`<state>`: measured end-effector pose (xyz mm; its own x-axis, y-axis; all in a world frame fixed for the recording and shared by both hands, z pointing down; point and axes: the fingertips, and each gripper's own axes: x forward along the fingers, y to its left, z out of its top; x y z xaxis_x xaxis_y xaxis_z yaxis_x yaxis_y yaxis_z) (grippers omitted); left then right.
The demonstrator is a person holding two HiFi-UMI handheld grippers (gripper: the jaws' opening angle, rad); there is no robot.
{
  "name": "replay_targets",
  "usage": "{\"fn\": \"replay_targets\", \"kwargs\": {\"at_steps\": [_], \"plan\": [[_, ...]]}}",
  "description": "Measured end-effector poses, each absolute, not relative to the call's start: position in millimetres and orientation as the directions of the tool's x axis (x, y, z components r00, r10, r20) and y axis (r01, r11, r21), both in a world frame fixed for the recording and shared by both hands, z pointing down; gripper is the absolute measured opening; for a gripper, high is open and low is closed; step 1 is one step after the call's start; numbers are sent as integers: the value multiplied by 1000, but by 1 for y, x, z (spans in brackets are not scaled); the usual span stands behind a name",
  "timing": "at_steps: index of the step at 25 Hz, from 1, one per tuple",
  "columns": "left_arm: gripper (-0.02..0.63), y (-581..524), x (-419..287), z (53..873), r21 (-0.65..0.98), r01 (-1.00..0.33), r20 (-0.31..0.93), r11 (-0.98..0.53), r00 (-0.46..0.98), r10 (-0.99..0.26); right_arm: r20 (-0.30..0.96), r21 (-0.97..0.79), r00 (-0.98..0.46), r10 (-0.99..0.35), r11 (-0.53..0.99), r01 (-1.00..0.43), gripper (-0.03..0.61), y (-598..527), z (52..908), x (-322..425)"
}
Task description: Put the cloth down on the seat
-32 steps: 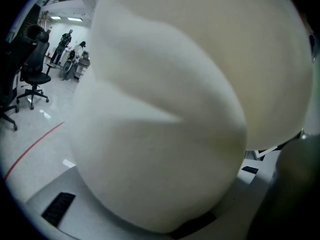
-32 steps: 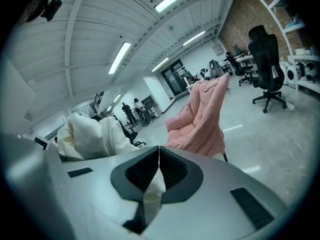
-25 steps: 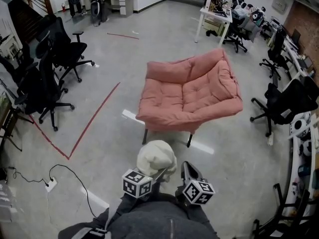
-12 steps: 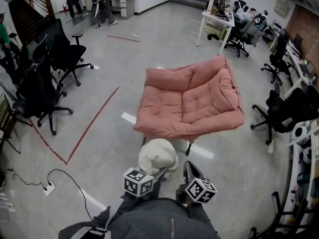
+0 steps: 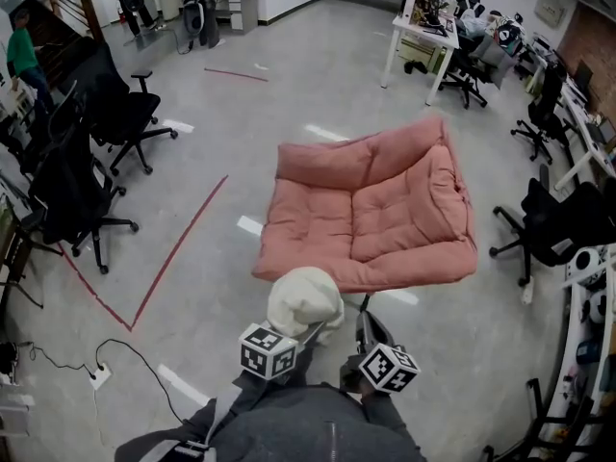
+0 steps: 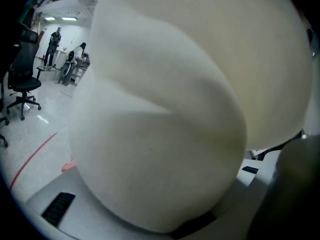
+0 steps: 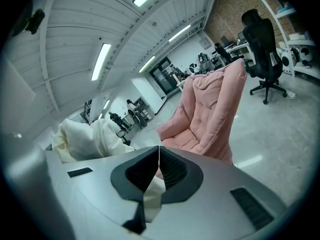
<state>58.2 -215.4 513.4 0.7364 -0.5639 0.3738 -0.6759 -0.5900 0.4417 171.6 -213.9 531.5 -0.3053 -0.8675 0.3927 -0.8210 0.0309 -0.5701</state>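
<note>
A bundled cream cloth (image 5: 304,303) hangs in front of me, and my left gripper (image 5: 308,333) is shut on it. In the left gripper view the cloth (image 6: 165,119) fills nearly the whole picture, with only a grey finger (image 6: 60,211) showing below it. The seat is a pink cushioned chair (image 5: 371,210) standing just beyond the cloth, its front edge close to it. My right gripper (image 5: 370,329) is beside the cloth on the right, shut and empty. In the right gripper view its tips (image 7: 159,150) meet, with the cloth (image 7: 90,134) at left and the pink chair (image 7: 210,109) ahead.
Black office chairs stand at the left (image 5: 72,181) and right (image 5: 563,224). A red tape line (image 5: 183,243) crosses the grey floor. A power strip with cable (image 5: 96,372) lies at lower left. A white desk (image 5: 423,37) and people (image 5: 24,61) are far back.
The pink chair has come closer and lower in the head view as I walk toward it. Both grippers keep their grip and place before my body.
</note>
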Motion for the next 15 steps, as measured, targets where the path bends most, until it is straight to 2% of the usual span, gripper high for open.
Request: {"fn": "replay_targets", "kwargs": {"at_steps": [15], "plan": [[209,-346,87,494,440,-621,351,-649,784,-512,377,-530,-222,-899,-13,-848,9,-337,513,200]]}}
